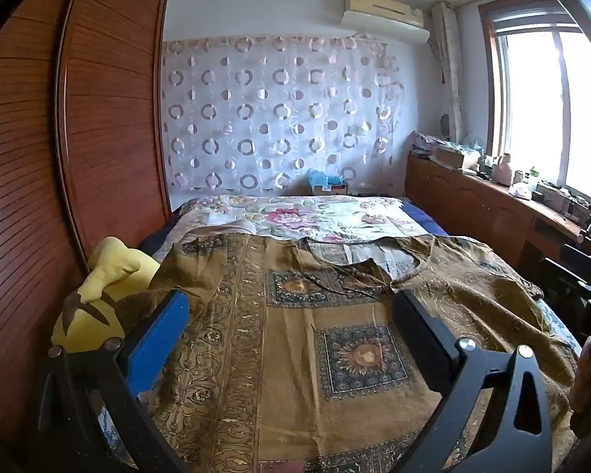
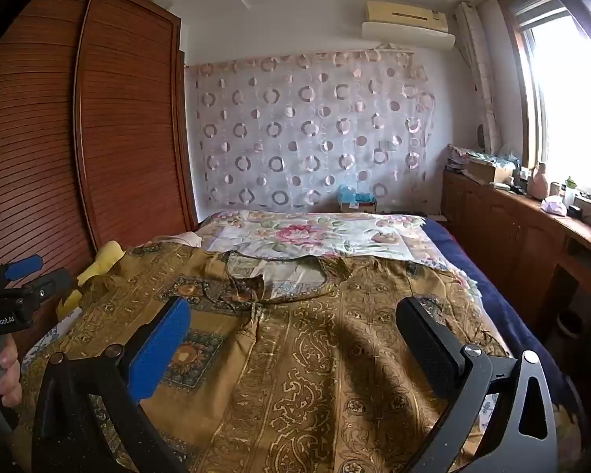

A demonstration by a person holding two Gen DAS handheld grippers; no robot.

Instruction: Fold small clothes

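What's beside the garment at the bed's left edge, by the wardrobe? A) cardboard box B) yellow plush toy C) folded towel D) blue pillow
B: a yellow plush toy lies at the left edge of the brown patterned garment, next to the wooden wardrobe.

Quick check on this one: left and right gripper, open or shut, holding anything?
Left gripper: open, holding nothing, above the brown patterned garment.
Right gripper: open, holding nothing, above the same garment.
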